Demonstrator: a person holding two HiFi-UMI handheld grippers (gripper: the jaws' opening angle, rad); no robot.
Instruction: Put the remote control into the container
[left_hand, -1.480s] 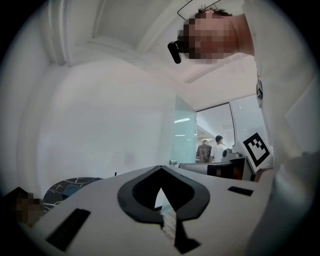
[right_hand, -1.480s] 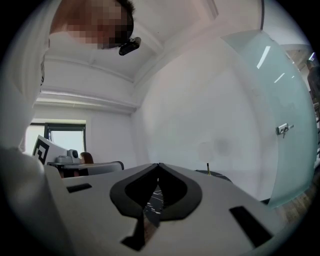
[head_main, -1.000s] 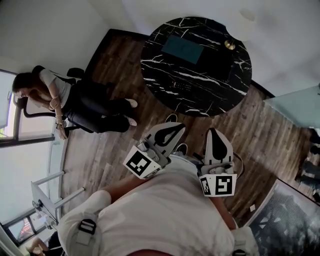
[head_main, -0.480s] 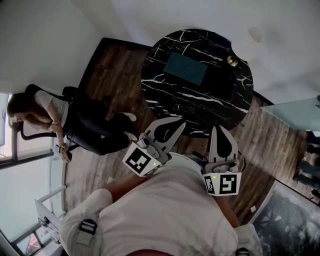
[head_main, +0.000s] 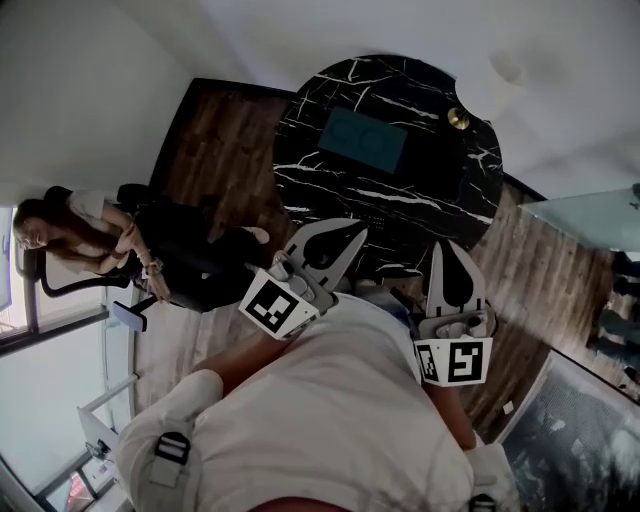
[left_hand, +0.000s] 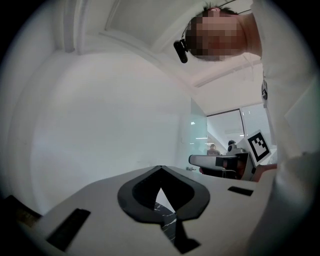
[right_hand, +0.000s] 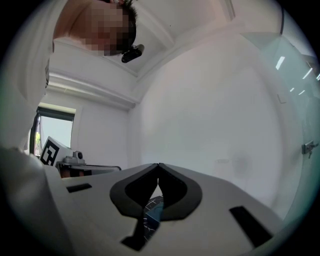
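Black remote control (head_main: 372, 218) lies on round black marble desk (head_main: 318, 185), just ahead of closed, empty left tongs (head_main: 352, 234) and right tongs (head_main: 448, 248).

We're closing in on the round black white-veined marble table (head_main: 430, 190). The white left gripper (head_main: 360, 233) and the white right gripper (head_main: 447, 246) hung over the wooden plank floor (head_main: 220, 150) short of it a second ago, and now their tips show over its near edge, the right one swung out wider to the right. Over on the left, the seated person in dark trousers (head_main: 170, 265) has slid lower in the head view and leaned forward, one arm now stretched downward.
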